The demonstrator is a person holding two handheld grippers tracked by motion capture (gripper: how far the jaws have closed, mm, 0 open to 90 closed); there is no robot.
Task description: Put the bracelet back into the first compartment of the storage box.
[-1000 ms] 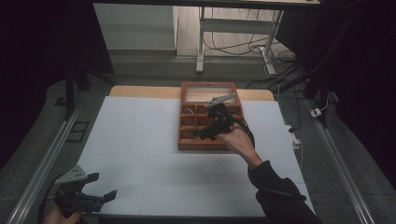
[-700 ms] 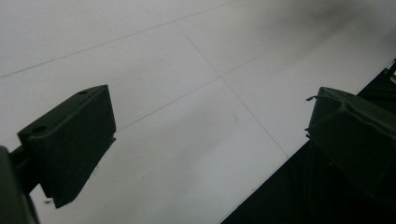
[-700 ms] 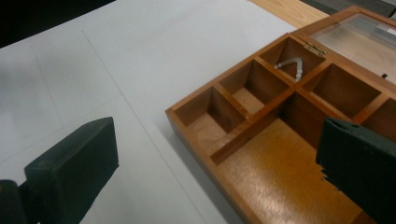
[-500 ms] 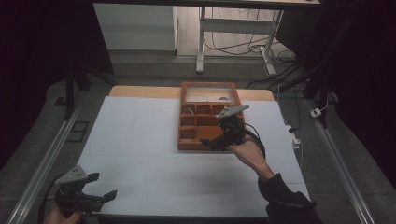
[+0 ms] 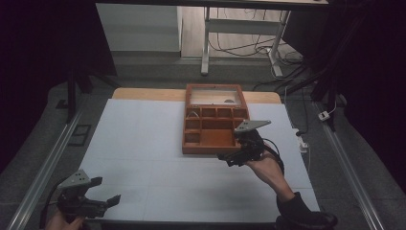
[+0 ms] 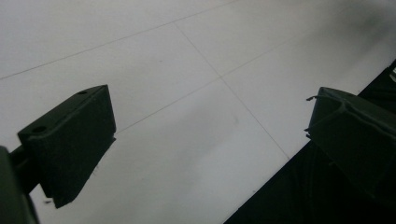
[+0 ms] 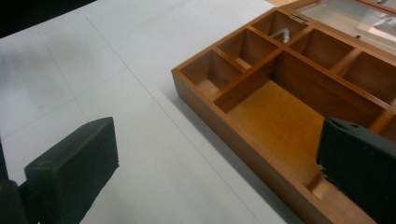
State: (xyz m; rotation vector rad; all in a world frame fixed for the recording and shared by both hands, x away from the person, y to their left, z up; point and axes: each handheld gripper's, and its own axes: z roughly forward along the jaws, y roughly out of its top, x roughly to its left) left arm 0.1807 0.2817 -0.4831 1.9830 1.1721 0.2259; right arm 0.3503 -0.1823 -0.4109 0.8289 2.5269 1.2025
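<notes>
High view: wooden box (image 5: 213,125) sits on the white counter (image 5: 143,143), toward its far edge, its glazed lid (image 5: 213,95) laid open on the far side. Right hand-held gripper (image 5: 234,157) hovers just off the box's near right corner, jaws spread, nothing between them. Left hand-held gripper (image 5: 103,201) sits well apart from the box, at the counter's near left corner, jaws also spread and empty.

Right gripper view: box (image 7: 299,107) lies ahead between the jaws, large compartment bare, small compartments along its far and left sides. One far compartment holds a small pale curved item (image 7: 281,33); too small to identify.

Left gripper view: bare counter (image 6: 187,93) between the parted jaws.
</notes>
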